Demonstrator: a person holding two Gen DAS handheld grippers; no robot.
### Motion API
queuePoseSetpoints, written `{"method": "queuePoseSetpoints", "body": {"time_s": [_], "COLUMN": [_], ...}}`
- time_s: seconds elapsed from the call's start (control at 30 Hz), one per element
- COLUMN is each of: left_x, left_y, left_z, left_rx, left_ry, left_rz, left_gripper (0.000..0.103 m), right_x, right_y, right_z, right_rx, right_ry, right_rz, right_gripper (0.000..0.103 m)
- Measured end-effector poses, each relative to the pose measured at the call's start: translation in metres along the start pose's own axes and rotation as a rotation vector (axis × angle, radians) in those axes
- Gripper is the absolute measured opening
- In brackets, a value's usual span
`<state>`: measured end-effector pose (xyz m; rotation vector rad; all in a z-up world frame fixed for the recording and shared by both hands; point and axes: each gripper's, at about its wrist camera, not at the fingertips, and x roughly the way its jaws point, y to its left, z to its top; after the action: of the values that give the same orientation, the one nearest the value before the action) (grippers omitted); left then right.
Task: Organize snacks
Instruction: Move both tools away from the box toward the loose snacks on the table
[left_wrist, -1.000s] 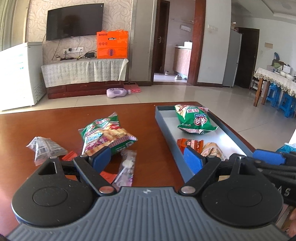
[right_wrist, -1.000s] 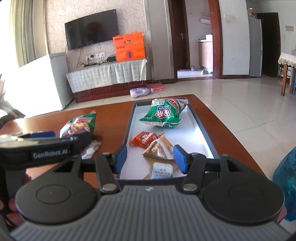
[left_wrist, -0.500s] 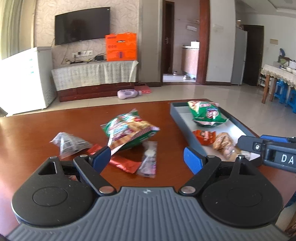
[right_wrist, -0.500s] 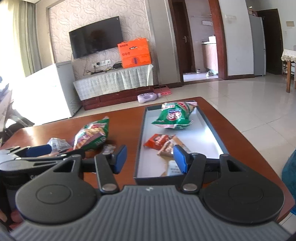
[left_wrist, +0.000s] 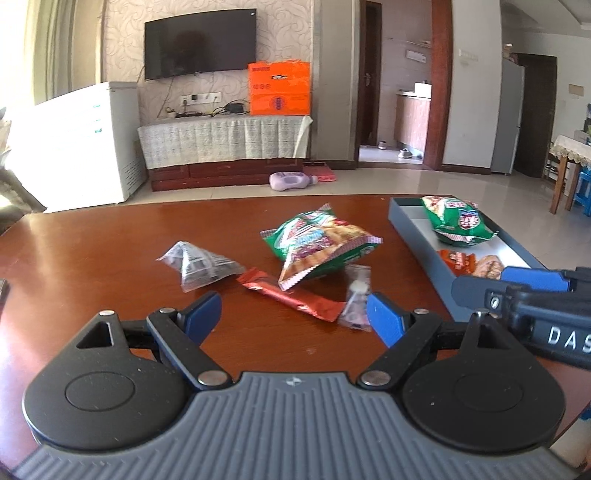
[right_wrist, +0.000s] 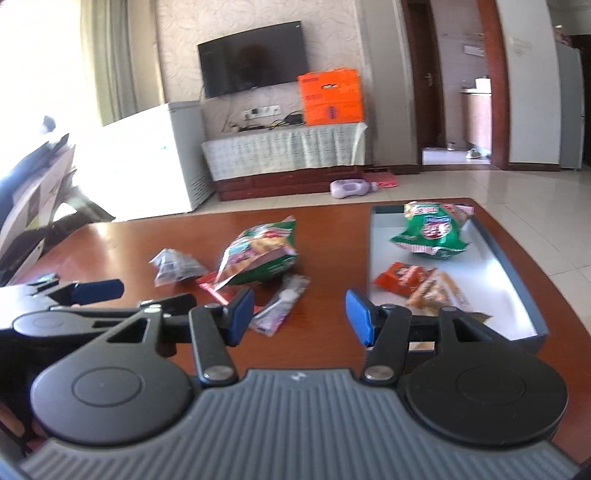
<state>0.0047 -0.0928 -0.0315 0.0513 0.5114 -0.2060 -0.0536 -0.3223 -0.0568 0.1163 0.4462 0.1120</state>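
Jaws of both grippers stand apart with nothing between their blue pads: the left gripper (left_wrist: 293, 319) gapes wide above the glossy reddish-brown wooden table (left_wrist: 92, 266), and the right gripper (right_wrist: 300, 314) is parted less widely, also empty. Loose snacks lie on the table ahead of the left gripper: a green and red printed snack bag (left_wrist: 319, 243), which rests partly over a flat red foil wrapper (left_wrist: 291, 295); a clear crinkled packet with dark print (left_wrist: 197, 264) to the left of the wrapper; and a small transparent sachet holding a white piece (left_wrist: 356, 299) just beside the right-hand blue pad. A grey shallow rectangular tray (right_wrist: 517, 280) sits at the right side of the table and holds a green puffed snack bag with a red emblem (right_wrist: 430, 230) at its far end, with an orange-red small packet (right_wrist: 400, 277) and a tan printed packet (right_wrist: 436, 291) touching each other nearer the camera. Both grippers point forward and tilt gently downward over the table; the right one enters the left wrist view from the right edge, its black body showing the white letters "DAS". Printing on the snack bags is too blurred to read. Beyond the table stand a wall-mounted black television (left_wrist: 199, 42) and an orange cardboard box (left_wrist: 279, 88).
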Motion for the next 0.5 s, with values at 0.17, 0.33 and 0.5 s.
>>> {"method": "queuePoseSetpoints", "body": {"time_s": [0.17, 0.33, 0.5], "left_x": [0.000, 0.000, 0.002], "left_y": [0.015, 0.029, 0.040], "left_z": [-0.003, -0.005, -0.008], "left_rx": [-0.013, -0.033, -0.054], "left_ry": [0.010, 0.012, 0.012], "left_rz": [0.031, 0.060, 0.086], "left_gripper": [0.089, 0.089, 0.089], "right_x": [0.011, 0.023, 0.032], "right_y": [0.005, 0.014, 0.026], "right_z": [-0.003, -0.007, -0.008], "right_rx": [0.004, 0.013, -0.015], "right_ry": [0.021, 0.040, 0.058], "right_rz": [0.011, 0.034, 0.058], "right_gripper": [0.058, 0.058, 0.058]}}
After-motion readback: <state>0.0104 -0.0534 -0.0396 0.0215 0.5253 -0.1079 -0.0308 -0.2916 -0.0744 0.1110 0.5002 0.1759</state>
